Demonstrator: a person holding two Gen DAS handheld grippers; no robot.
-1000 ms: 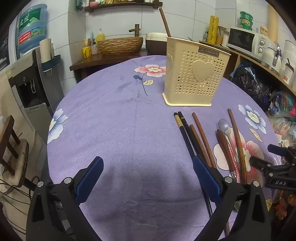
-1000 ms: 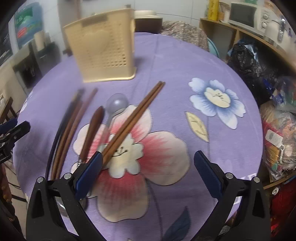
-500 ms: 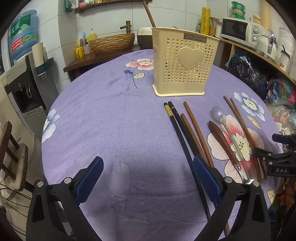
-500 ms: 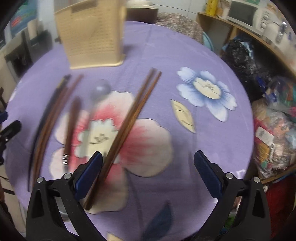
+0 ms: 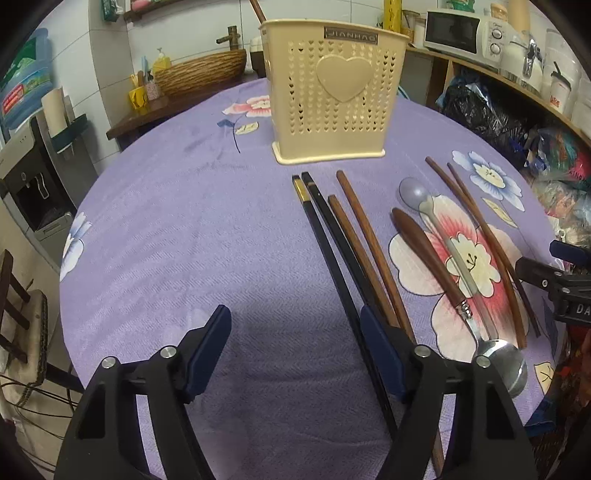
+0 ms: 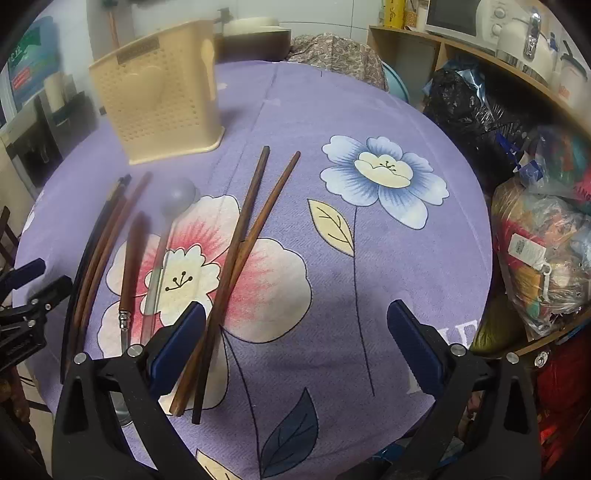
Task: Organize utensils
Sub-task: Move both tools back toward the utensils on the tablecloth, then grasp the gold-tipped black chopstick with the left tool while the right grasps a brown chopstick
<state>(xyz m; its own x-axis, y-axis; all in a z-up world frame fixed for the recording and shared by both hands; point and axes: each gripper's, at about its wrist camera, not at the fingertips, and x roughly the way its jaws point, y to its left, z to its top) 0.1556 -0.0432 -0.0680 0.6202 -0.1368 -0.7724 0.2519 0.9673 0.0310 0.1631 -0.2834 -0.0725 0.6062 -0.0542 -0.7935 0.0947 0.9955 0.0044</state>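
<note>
Six chopsticks (image 5: 369,236) lengthwise toward holder (image 5: 334,92)

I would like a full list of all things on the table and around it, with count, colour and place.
utensil holder: 1, cream, perforated, far middle of table; a brown stick stands in it
black chopsticks: 2, black, just right of table centre
dark brown chopsticks: 2, right of the black pair
wooden-handled spoon: 1, brown handle, steel bowl near
grey spoon: 1, bowl far
reddish-brown chopsticks: 2, rightmost
tablecloth: 1, purple, floral
microwave: 1, white, right shelf
woven basket: 1, back counter
left gripper: open, above cloth
right gripper: open, above reddish-brown chopsticks
</note>
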